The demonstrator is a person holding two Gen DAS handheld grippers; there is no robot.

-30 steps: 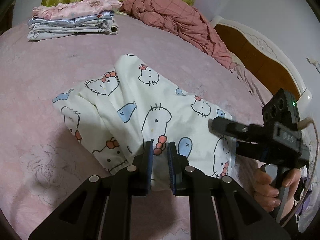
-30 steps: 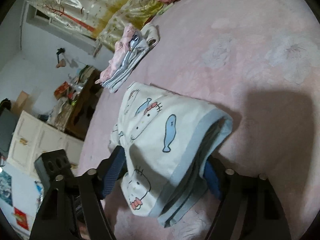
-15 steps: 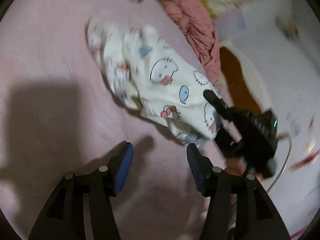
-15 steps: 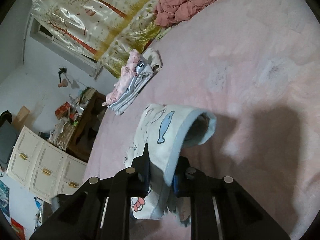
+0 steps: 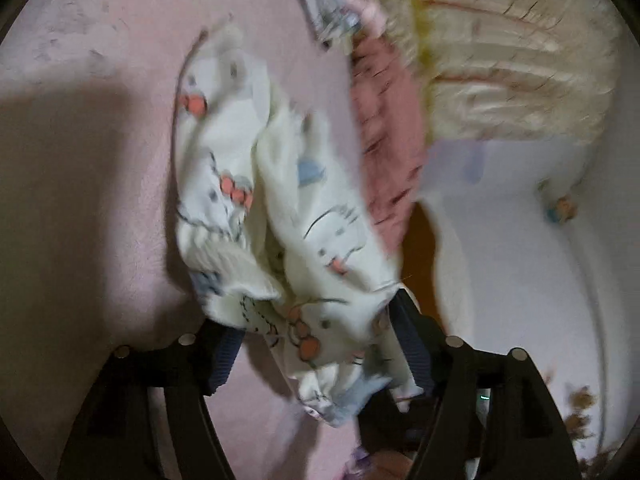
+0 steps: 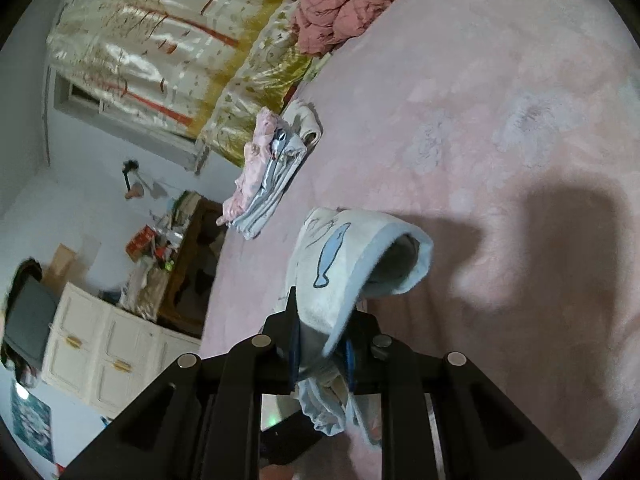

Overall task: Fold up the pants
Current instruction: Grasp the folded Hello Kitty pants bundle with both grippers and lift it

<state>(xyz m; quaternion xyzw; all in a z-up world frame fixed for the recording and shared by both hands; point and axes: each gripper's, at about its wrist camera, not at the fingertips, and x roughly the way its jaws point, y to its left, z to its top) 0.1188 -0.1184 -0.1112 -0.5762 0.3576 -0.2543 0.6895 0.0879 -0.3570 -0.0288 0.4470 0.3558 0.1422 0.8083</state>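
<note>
Pants (image 6: 340,264), cartoon-cat print, no legible writing, seemingly unlabelled

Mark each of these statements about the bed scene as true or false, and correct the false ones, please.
1. The right claw is shut on the pants. True.
2. The pants are plain dark blue. False: they are white with cartoon cats and light blue fish.
3. A stack of folded clothes lies on the pink bed cover. True.
4. The left claw is clamped tight on the pants. False: its jaws are opening, spread wide, with the cloth hanging between them.
5. The crumpled pink quilt lies on top of the stack of folded clothes. False: it lies apart from it, farther up the bed.
</note>
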